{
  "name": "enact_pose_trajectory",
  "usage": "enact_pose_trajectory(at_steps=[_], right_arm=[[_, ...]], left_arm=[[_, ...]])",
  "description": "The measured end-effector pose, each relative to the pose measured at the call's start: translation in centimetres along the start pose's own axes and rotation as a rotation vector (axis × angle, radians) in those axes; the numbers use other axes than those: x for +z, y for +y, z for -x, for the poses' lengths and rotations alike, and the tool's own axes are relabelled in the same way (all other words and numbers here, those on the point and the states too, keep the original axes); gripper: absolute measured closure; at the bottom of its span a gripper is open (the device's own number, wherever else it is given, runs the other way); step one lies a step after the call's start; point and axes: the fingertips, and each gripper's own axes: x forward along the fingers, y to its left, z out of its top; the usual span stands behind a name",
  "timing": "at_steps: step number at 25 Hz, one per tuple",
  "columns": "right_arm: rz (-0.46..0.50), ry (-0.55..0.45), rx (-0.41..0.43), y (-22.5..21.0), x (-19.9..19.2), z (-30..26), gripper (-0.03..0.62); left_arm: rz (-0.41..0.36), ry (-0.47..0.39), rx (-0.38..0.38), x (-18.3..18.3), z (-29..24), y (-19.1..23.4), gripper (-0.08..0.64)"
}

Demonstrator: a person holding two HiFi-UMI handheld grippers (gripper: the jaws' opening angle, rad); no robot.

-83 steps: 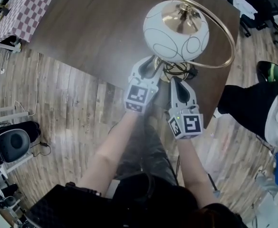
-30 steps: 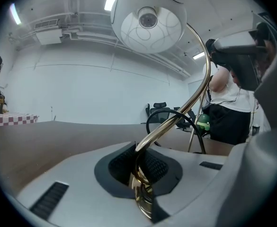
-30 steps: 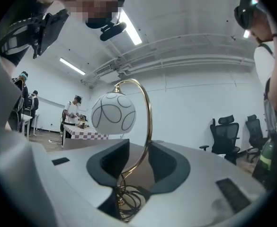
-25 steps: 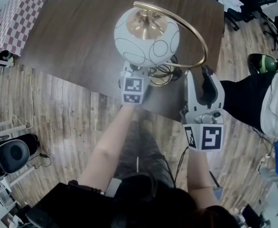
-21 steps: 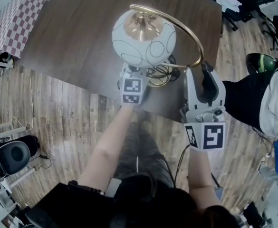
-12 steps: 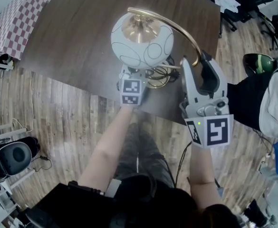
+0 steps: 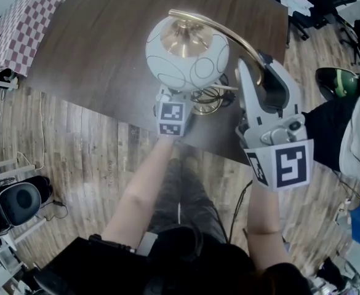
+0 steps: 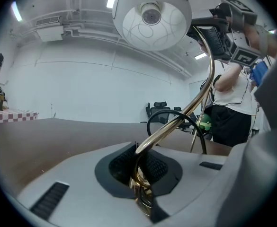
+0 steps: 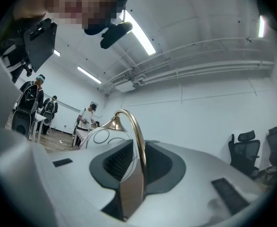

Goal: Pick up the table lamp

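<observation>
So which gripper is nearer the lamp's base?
Left. The left gripper is shut on the brass stem right at the base; the right gripper, jaws just closing, straddles the curved arm higher up.

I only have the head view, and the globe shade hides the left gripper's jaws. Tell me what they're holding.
Observer: In the left gripper view, the left gripper is shut on the brass arm, gripping it at its low end.
Operator: Now report the right jaws.
Observer: The right gripper view shows the right gripper has just been closing, with the brass arm standing between its jaws. There is a gap beside the arm on the picture's left, so it isn't clamped yet.
</observation>
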Motion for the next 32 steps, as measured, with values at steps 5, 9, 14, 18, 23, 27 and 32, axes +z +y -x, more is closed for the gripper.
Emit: enact_pose_trajectory(at_steps=[5, 9, 14, 18, 23, 27, 32], right_arm=[[0.019, 0.001, 0.019, 0.4, 0.7, -0.7, 0.528], [0.015, -0.005, 0.012, 0.2, 1.0, -1.0, 0.575], [0.022, -0.019, 0.031, 0.4, 1.7, -1.6, 0.577], [0.003, -0.028, 0.049, 0.6, 1.9, -1.7, 0.588], [-0.060, -0.056, 0.081, 0.7, 2.2, -1.8, 0.591], [-0.076, -0.063, 0.096, 0.7, 2.2, -1.8, 0.591], [-0.081, -0.071, 0.106, 0.8, 2.2, -1.7, 0.591]], left_arm=[[0.002, -0.006, -0.009, 0.2, -0.1, -0.1, 0.555], [0.009, -0.009, -0.015, 0.2, -0.1, -0.1, 0.555], [0.001, -0.004, -0.033, 0.4, -0.3, -0.2, 0.555], [-0.011, 0.006, -0.043, 0.4, -0.4, -0.3, 0.558], [0.013, 0.014, -0.049, 0.4, -0.5, -0.4, 0.560], [0.025, 0.021, -0.046, 0.4, -0.6, -0.3, 0.560], [0.023, 0.026, -0.055, 0.4, -0.6, -0.4, 0.560]])
